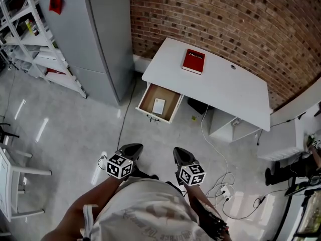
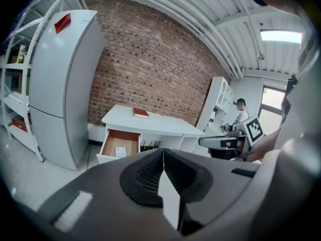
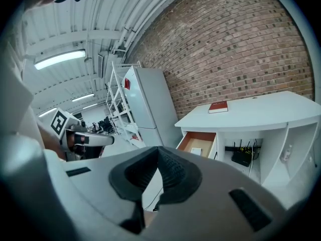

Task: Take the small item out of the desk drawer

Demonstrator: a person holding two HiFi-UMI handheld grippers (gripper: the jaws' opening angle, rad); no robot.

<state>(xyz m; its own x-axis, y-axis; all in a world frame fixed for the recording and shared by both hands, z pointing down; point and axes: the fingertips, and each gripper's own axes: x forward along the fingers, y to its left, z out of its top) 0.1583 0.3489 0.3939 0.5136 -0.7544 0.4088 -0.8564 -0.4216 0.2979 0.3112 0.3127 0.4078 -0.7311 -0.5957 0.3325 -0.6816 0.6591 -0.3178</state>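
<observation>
The white desk [image 1: 220, 87] stands against the brick wall with its drawer [image 1: 146, 97] pulled open. A small white item [image 1: 159, 106] lies flat on the drawer's brown bottom; the same item [image 2: 120, 151] shows in the left gripper view, and the item [image 3: 196, 151] also in the right gripper view. My left gripper [image 1: 131, 150] and right gripper [image 1: 181, 156] hang side by side near my body, well short of the drawer. Both are shut with nothing between the jaws.
A red book [image 1: 193, 61] lies on the desk top. A grey fridge [image 1: 88, 39] stands left of the desk, with white shelving [image 1: 30, 39] beyond it. Cables and a power strip [image 1: 223, 191] trail on the floor at the right. A white chair [image 1: 12, 185] is at far left.
</observation>
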